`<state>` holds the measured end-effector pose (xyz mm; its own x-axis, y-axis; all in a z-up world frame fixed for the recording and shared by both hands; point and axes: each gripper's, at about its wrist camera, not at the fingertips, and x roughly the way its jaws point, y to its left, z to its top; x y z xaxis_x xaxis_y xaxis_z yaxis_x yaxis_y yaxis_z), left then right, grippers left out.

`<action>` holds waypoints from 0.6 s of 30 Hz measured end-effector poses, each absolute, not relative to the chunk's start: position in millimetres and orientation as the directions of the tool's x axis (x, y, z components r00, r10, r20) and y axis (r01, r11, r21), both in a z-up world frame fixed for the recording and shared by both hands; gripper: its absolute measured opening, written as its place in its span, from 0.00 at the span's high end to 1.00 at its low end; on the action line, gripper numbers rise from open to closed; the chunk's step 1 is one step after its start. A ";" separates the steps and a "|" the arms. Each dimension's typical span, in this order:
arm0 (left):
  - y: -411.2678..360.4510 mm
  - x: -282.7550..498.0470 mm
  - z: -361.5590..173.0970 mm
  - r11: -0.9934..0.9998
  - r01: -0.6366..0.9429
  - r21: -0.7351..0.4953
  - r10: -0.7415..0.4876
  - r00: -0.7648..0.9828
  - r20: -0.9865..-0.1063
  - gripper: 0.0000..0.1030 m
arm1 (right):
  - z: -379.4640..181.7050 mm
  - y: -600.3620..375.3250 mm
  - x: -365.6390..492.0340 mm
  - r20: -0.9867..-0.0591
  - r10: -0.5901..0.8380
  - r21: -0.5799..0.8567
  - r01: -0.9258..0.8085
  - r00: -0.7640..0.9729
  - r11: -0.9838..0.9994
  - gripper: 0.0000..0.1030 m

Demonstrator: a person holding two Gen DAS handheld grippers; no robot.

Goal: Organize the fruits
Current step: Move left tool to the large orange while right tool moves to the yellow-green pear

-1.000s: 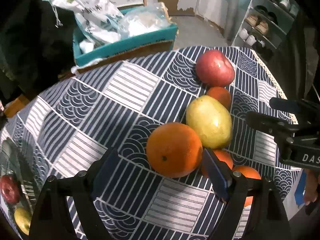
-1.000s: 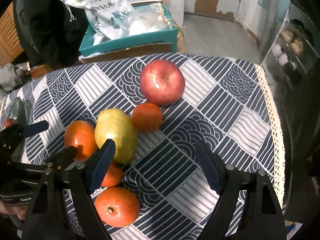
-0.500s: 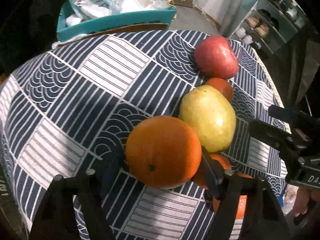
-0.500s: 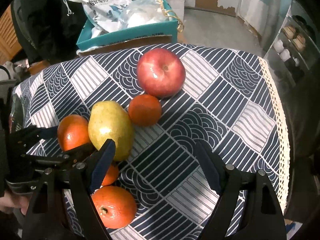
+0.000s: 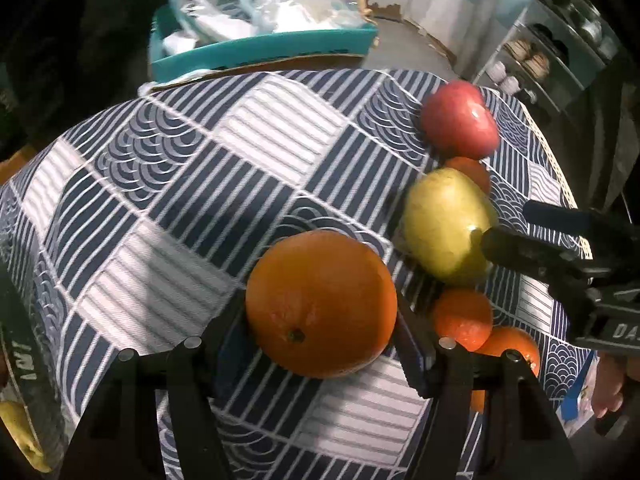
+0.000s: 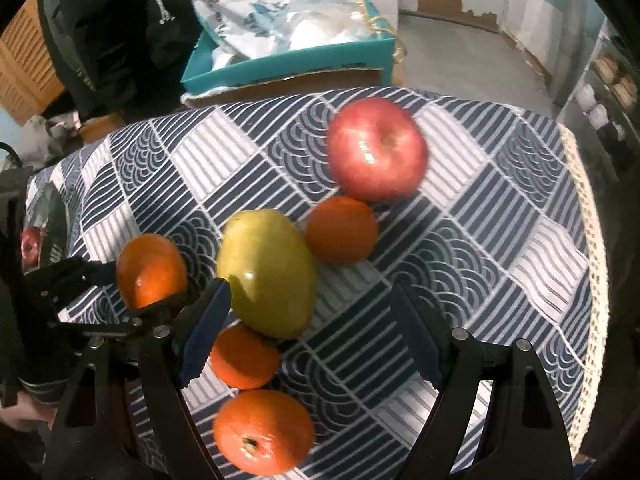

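Left view: our left gripper (image 5: 320, 332) has shut its fingers on the orange (image 5: 320, 304), now lifting off the tabletop (image 5: 240, 184); right view: our right gripper (image 6: 312, 328) hangs wide open, empty, beside the pear (image 6: 268, 272); one fruit secured.

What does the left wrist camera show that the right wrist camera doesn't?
Only the left view shows the big orange head-on, clamped in the left tool, and a yellow fruit at the lower left edge. Only the right view shows the right tool open and empty, and the front orange whole. Both show the apple, the pear, the patterned tablecloth and the teal box behind.
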<state>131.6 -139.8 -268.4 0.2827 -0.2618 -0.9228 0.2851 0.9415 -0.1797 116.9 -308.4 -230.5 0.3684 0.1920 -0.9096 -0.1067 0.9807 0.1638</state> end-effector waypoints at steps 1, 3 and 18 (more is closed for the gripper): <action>-135.1 131.7 -266.5 0.944 0.279 -0.174 -0.255 0.289 -0.923 0.34 | -232.2 -304.7 118.6 -0.912 0.194 0.164 -0.113 0.362 0.980 0.20; -127.4 131.2 -263.1 0.949 0.270 -0.162 -0.244 0.304 -0.921 0.34 | -236.2 -297.8 122.3 -0.916 0.201 0.167 -0.126 0.346 0.978 0.20; -95.2 129.7 -257.3 0.963 0.212 -0.167 -0.231 0.324 -0.917 0.34 | -270.8 -253.2 141.5 -0.951 0.161 0.117 -0.175 0.264 0.978 0.32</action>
